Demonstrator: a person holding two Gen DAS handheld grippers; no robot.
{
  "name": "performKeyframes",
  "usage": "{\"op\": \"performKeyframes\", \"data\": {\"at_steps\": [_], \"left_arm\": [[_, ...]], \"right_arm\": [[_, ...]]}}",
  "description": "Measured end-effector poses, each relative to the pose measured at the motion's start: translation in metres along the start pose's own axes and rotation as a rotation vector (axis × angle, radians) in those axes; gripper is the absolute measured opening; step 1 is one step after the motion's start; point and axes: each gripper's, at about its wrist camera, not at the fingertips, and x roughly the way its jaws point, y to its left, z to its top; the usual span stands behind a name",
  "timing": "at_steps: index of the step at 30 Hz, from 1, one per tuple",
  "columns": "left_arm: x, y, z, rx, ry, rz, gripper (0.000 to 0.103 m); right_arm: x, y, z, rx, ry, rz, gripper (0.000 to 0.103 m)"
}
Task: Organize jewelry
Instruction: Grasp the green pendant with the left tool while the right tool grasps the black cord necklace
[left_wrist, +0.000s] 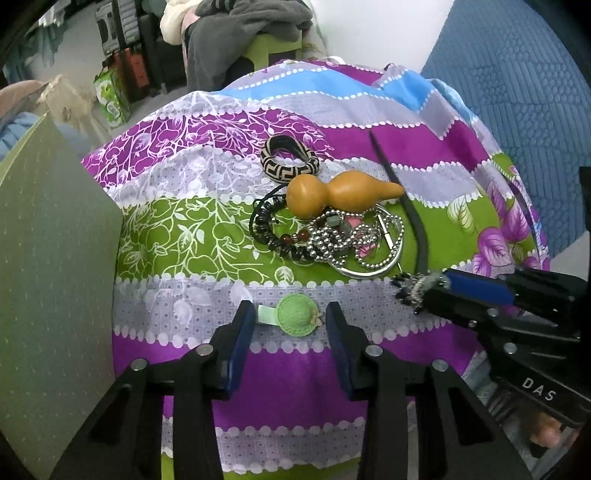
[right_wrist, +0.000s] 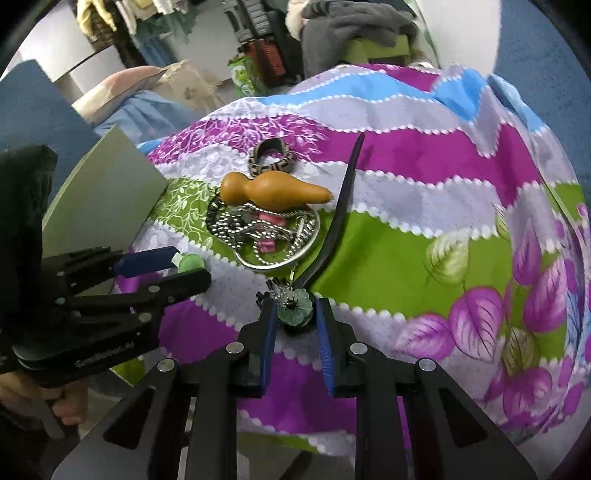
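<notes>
Both claws are lined up on small pieces at the near edge of the pile, so this looks like the grab stage of sorting.

The left claw (left_wrist: 289, 321) is open, with its fingers on either side of the little green hat clip (left_wrist: 295, 318) lying on the lilac stripe of the cloth (left_wrist: 303, 373). The right claw (right_wrist: 294, 314) is also spread, straddling the green flower brooch (right_wrist: 295, 304), which has dark beaded bits trailing off toward the pile. Neither one is squeezing anything yet, as far as I can tell.

Everything else is heaped farther back: the gourd (left_wrist: 341, 192), the patterned bangle (left_wrist: 289, 159), a black coil bracelet (left_wrist: 266, 226) and a tangle of silver bead chain (left_wrist: 343, 240) sitting over a metal hoop (left_wrist: 364, 272). A dark curved hair stick (right_wrist: 338, 218) runs alongside.

My tips:
- The hat clip sits low, so get the fingers right down to the cloth before closing, otherwise they'll probably just skate over the dome.
- On the brooch, close on the flower itself, not the dangly beads. Those lie near the hoop and stick and could drag something along.
- Lift straight up and slowly, checking that nothing is snagged.
- The cloth is loose and will likely bunch up if you push sideways.
</notes>
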Motion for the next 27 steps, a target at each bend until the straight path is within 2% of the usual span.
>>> {"op": "performKeyframes", "data": {"at_steps": [5, 14, 19, 21, 23, 27], "left_arm": [[0.001, -0.002, 0.000, 0.000, -0.002, -0.002, 0.037], [-0.013, 0.005, -0.007, -0.052, -0.006, -0.075, 0.035], [-0.023, 0.008, -0.014, -0.069, -0.008, -0.097, 0.035], [-0.028, 0.011, -0.018, -0.081, -0.004, -0.108, 0.035], [-0.034, 0.015, -0.023, -0.089, -0.012, -0.109, 0.035], [-0.037, 0.019, -0.026, -0.099, -0.014, -0.113, 0.035]], "right_arm": [[-0.008, -0.003, -0.005, 0.032, 0.006, -0.020, 0.019], [-0.020, -0.002, -0.017, 0.111, 0.033, 0.012, 0.019], [-0.017, 0.008, -0.023, 0.100, 0.073, 0.005, 0.019], [-0.011, 0.009, -0.025, 0.110, 0.099, -0.010, 0.023], [-0.009, 0.005, -0.024, 0.135, 0.098, 0.000, 0.034], [-0.014, 0.001, -0.020, 0.160, 0.056, 0.005, 0.035]]}}
